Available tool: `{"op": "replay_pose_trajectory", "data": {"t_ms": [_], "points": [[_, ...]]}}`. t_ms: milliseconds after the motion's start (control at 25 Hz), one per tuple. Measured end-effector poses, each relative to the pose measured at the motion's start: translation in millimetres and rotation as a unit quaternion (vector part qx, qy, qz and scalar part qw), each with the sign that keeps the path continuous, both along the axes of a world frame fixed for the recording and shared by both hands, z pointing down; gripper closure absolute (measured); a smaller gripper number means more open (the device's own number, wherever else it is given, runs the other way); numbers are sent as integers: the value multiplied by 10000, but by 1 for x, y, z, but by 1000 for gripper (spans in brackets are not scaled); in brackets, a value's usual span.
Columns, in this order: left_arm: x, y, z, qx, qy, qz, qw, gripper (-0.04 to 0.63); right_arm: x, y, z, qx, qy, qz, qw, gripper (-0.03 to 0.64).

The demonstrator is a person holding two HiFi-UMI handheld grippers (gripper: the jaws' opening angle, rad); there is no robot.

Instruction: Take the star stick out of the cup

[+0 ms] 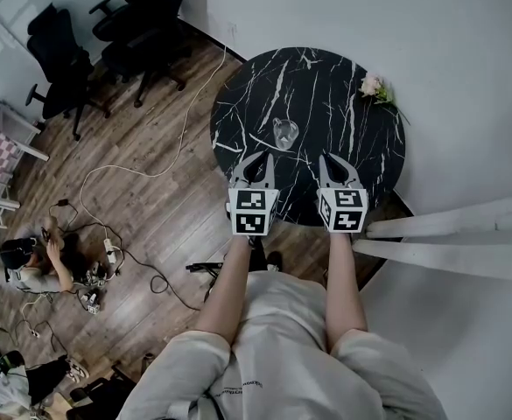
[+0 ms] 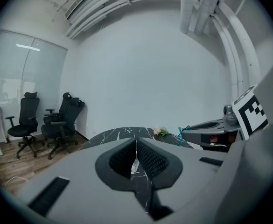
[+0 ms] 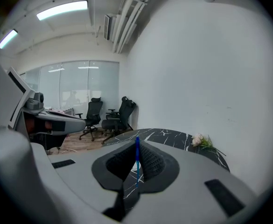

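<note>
A clear glass cup [image 1: 285, 133] stands near the middle of the round black marble table [image 1: 361, 156]. My right gripper [image 1: 327, 160] hovers over the table's near edge, right of the cup, shut on the thin blue star stick [image 3: 137, 164], which stands upright between its pads. The stick's teal star [image 2: 183, 130] shows at that gripper's tip in the left gripper view. My left gripper [image 1: 257, 158] hangs just near-left of the cup, shut, with nothing between its fingers. In the head view the stick is too thin to make out.
A small bunch of pink flowers [image 1: 374, 87] lies at the table's far right edge. Black office chairs [image 1: 142, 24] stand beyond the table on the wooden floor. Cables [image 1: 133, 173] trail left of it, near a person [image 1: 37, 265] sitting on the floor. White pipes [image 1: 448, 234] run at right.
</note>
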State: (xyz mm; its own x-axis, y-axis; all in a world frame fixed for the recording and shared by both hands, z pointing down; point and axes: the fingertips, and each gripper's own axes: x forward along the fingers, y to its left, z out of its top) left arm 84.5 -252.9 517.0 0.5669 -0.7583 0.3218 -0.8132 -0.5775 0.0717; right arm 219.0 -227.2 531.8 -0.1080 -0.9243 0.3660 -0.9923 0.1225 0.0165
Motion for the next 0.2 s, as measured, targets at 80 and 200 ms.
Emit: {"op": "replay_pose_trajectory", "data": {"t_ms": [80,200], "points": [[0,0,-1,8,-10,7,10000,571,0,1,1,-14,-4,-5,10000,574],[0,0,-2,19,-16,8,10000,571,0,1,1,-13,-7,-16,10000,574]]}}
